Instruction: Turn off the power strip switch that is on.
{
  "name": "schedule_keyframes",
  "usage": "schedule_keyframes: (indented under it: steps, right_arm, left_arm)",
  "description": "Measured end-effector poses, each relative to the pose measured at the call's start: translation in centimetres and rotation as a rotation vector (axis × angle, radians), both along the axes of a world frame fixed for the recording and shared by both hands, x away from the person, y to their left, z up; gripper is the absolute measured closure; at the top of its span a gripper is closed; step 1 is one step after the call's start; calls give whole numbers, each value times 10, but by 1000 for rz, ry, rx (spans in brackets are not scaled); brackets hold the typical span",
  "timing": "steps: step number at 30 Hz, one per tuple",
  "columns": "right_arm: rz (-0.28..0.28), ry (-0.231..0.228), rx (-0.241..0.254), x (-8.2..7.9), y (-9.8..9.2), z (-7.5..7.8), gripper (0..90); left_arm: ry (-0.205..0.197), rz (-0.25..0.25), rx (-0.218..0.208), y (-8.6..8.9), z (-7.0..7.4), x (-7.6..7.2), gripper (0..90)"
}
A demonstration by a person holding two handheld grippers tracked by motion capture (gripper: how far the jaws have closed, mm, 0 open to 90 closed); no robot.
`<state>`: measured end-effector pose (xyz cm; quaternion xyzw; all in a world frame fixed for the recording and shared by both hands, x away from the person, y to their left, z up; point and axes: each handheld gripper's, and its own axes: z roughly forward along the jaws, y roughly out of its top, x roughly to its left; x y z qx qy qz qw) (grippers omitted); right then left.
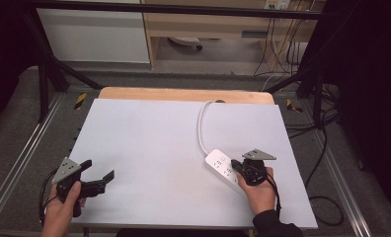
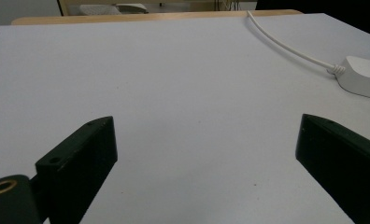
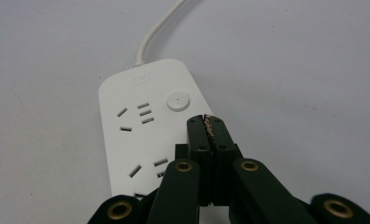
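The white power strip (image 3: 148,135) looks rigid, light and slick-cased, best taken across its long sides; the right gripper (image 3: 206,122), clenched on nothing, hovers near its round button (image 3: 178,101).

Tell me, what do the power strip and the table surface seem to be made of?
The power strip looks like smooth white moulded plastic: rounded corners, faint sheen. Its cable seems rubbery white sheathing. The table surface looks like a matte pale sheet, probably laminate, over wood visible at the far edge.

The right gripper (image 1: 239,167), jaws closed, hovers over the white power strip (image 1: 222,167); the left gripper (image 1: 98,177) gapes.
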<state>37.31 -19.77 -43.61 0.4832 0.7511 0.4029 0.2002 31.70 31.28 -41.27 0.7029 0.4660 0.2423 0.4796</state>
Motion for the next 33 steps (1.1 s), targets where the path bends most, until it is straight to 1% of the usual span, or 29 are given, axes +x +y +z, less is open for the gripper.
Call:
schedule_keyframes:
  steps: [6, 14, 33]
  right_arm:
    - [1, 3, 4, 0, -1, 0, 900]
    - [-3, 6, 10, 0, -1, 0, 900]
    - [2, -5, -3, 0, 0, -1, 900]
  left_arm:
    - [7, 1, 6, 0, -1, 1, 54]
    - [2, -1, 5, 0, -1, 0, 55]
    - [3, -4, 13, -1, -1, 0, 56]
